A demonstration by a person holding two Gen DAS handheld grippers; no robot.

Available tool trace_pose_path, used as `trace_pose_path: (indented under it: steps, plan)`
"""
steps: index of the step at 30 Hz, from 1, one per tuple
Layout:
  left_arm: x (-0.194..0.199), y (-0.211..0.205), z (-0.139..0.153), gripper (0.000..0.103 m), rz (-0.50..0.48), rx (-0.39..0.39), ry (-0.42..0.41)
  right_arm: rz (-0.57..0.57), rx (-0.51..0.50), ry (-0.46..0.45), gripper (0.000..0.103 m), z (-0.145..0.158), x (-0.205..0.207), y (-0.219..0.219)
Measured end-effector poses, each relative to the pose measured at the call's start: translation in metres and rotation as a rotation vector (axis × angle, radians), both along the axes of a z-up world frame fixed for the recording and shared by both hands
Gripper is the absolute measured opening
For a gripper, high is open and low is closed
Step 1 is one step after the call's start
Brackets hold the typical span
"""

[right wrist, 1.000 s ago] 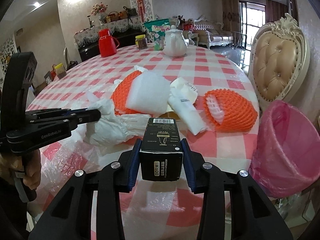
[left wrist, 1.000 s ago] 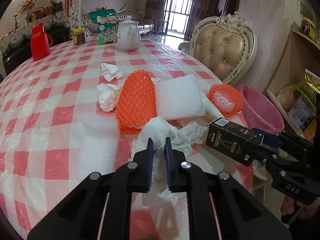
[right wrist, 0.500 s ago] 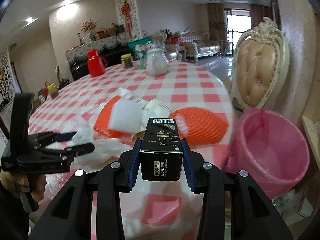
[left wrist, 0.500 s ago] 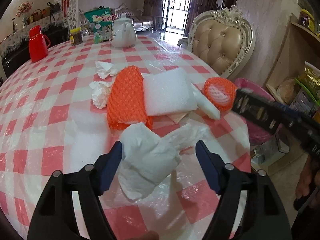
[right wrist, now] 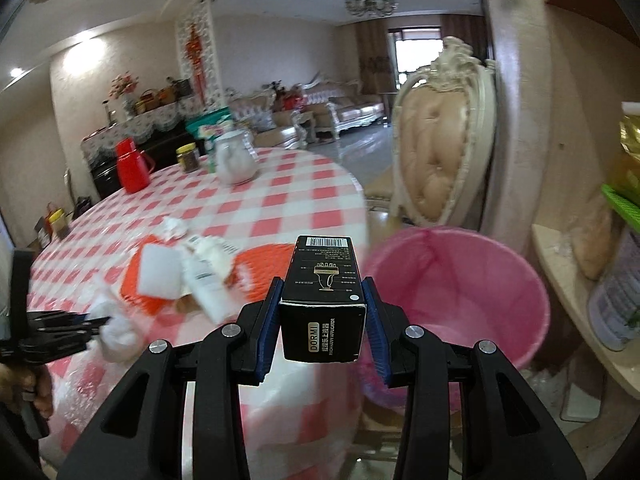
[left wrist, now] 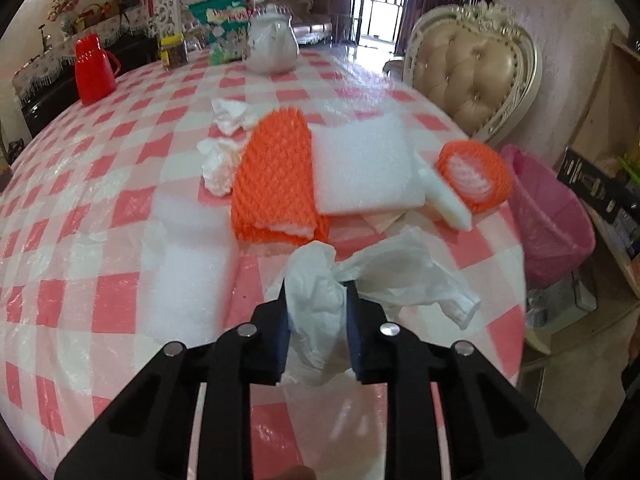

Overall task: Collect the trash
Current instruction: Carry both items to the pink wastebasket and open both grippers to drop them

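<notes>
Since a second ago the right gripper [right wrist: 323,312] has swung away from the table toward the pink-lined bin [right wrist: 460,292], and the left gripper [left wrist: 318,304], which had sprung wide, is closing again with the white plastic bag [left wrist: 384,276] bunched between its pads. Left of the bag lies a flat clear bubble sheet [left wrist: 188,276] on the checked tablecloth [left wrist: 80,208]; beyond sit an orange foam net [left wrist: 276,184], a white foam pad [left wrist: 364,168] and a second orange net [left wrist: 476,176] near the table edge. The right gripper clamps the black box [right wrist: 324,300], held just beside the bin's rim.
</notes>
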State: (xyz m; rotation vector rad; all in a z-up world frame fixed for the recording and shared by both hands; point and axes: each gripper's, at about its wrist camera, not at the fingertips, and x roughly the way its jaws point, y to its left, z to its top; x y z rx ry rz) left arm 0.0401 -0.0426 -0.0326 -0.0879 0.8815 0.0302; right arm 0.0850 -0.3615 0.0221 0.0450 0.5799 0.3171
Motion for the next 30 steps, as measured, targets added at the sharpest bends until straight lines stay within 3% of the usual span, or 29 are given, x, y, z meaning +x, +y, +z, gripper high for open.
trace_pose_path:
  steps: [8,17,23,30]
  plan:
    - [0.004,-0.031,0.042,0.023,-0.053,-0.04,-0.115,-0.088,-0.002,-0.002,0.038,-0.006,0.016,-0.038]
    - [0.057,-0.13,0.081,0.024,-0.269,-0.08,-0.218,-0.211,-0.012,-0.004,0.038,-0.012,0.034,-0.083]
    - [0.099,-0.199,0.084,0.024,-0.387,-0.117,-0.23,-0.265,-0.017,0.023,0.038,-0.024,0.048,-0.107]
    - [0.133,-0.247,0.076,0.027,-0.446,-0.161,-0.201,-0.282,-0.029,0.047,0.039,-0.035,0.059,-0.116]
